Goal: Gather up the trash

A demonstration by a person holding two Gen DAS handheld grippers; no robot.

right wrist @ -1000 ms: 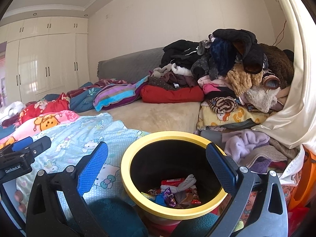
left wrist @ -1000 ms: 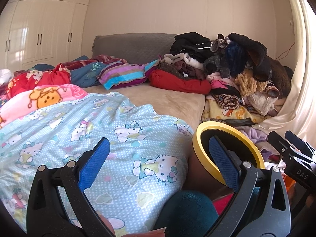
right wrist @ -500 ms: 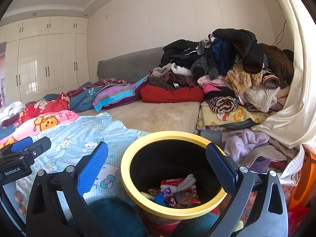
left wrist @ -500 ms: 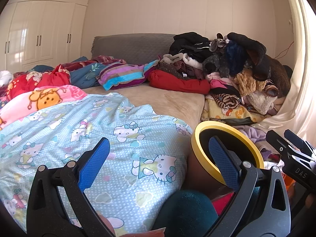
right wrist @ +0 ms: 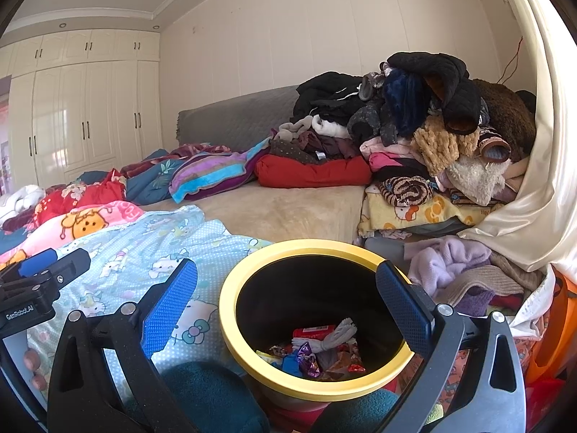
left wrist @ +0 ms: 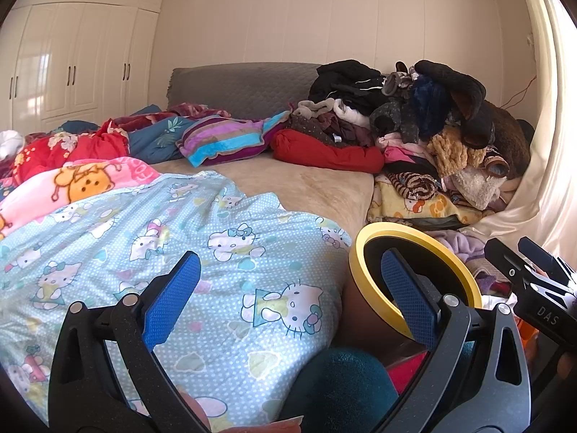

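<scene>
Right tool: right tool (right wrist: pixel 286 297) spread wide with nothing between its pads, poised over the bin (right wrist: pixel 317 389)
Left tool: left tool (left wrist: pixel 290 290) spread and empty above the blue cat-print quilt (left wrist: pixel 151 238), the bin's yellow rim (left wrist: pixel 465 281) just beside its right finger
Right view only: wrappers (right wrist: pixel 313 348) lying in the bin bottom
Left view only: bin interior hidden, only rim and side
Edges: clothes pile (right wrist: pixel 414 130) crowds the right
Open room: bare beige bed (right wrist: pixel 288 213) beyond the bin
</scene>
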